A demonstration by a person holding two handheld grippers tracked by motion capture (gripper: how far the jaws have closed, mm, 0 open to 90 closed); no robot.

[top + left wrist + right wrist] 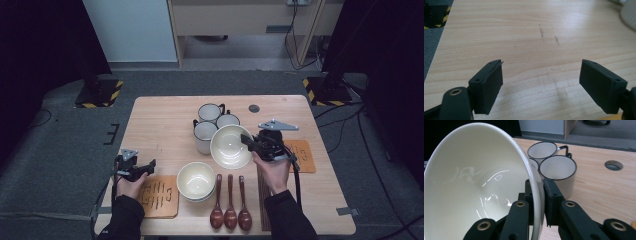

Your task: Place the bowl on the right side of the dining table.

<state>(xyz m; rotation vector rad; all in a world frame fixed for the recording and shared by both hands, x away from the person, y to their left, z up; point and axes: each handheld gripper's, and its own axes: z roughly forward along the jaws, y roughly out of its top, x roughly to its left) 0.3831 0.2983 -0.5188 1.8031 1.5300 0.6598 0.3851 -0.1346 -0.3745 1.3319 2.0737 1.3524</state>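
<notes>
1. Left tongs point(150, 165): held low at the left edge of the desk point(165, 112), jaws spread wide with nothing between them; in the left gripper view the left tongs point(540, 80) point over bare wood.
2. Orange mat point(159, 196): flat on the desk just under and beside the left tongs, marked with dark strokes.
3. Stacked cream bowls point(196, 181): upright on the desk, between the two tongs and nearer the person's edge.
4. Three white mugs point(206, 135): dark-rimmed, clustered just beyond the lifted bowl, left of the right tongs.
5. Three brown wooden spoons point(230, 205): side by side, bowls toward the person, below the right tongs.
6. Cream bowl point(231, 146): lifted and tilted on edge, held off the desk directly left of the right tongs, with the mugs just behind it.
7. Right tongs point(246, 141): clamped on the cream bowl point(474, 185), one jaw inside the rim and one outside, as seen at the right tongs point(537, 195).
8. Second orange mat point(304, 156): on the desk just right of the right tongs.
</notes>
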